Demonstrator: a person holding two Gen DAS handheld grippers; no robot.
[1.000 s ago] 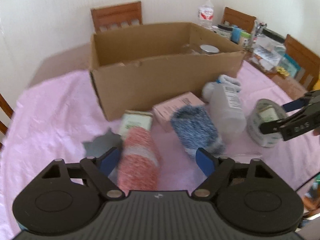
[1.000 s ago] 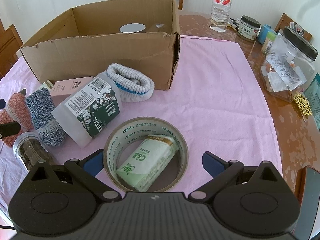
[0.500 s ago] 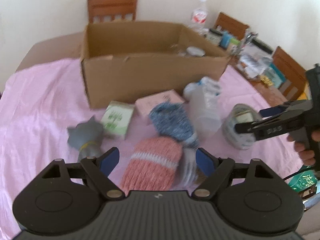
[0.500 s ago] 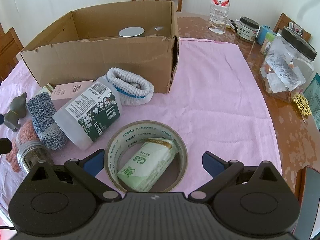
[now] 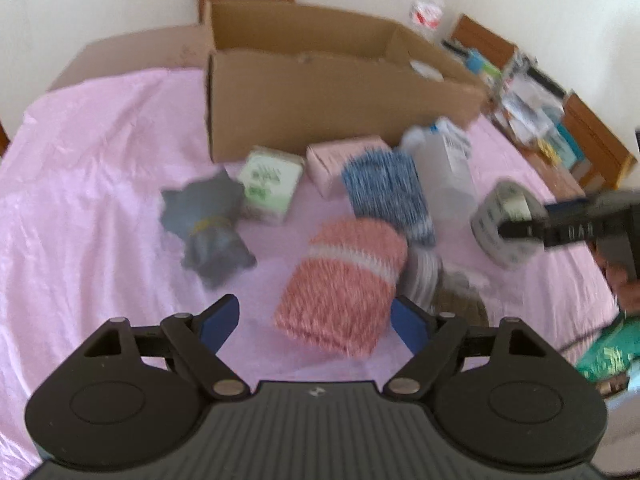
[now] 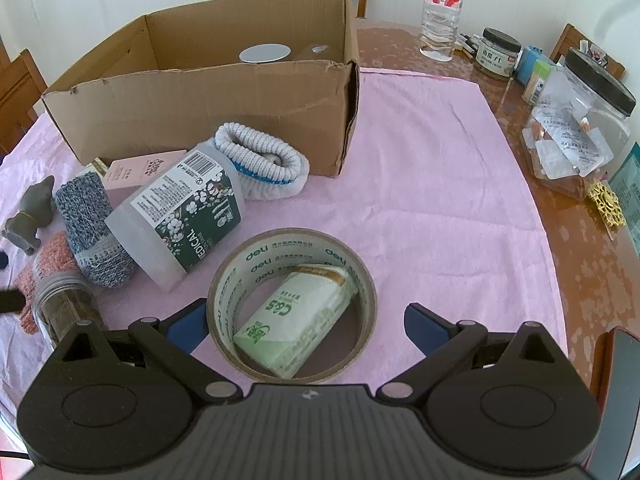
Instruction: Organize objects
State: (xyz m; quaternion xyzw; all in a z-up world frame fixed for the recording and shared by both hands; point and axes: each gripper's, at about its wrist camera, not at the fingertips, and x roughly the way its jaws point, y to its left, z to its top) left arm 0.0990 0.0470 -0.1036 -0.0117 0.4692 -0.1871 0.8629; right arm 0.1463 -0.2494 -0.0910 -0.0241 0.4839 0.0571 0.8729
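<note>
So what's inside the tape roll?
A green tissue pack lies slanted inside the tape roll, which sits flat on the pink cloth. Whatever is beneath the pack is covered.

Tissue pack (image 6: 296,318) inside tape roll (image 6: 292,240); bottle (image 6: 182,216) left; box (image 6: 200,116) behind.

A pink cloth (image 6: 420,184) covers the wooden table (image 6: 568,240).

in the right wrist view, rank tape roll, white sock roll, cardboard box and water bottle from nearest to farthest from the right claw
1. tape roll, between the right claw fingers.
2. white sock roll, ahead left.
3. cardboard box, behind the sock.
4. water bottle, far back right.
</note>
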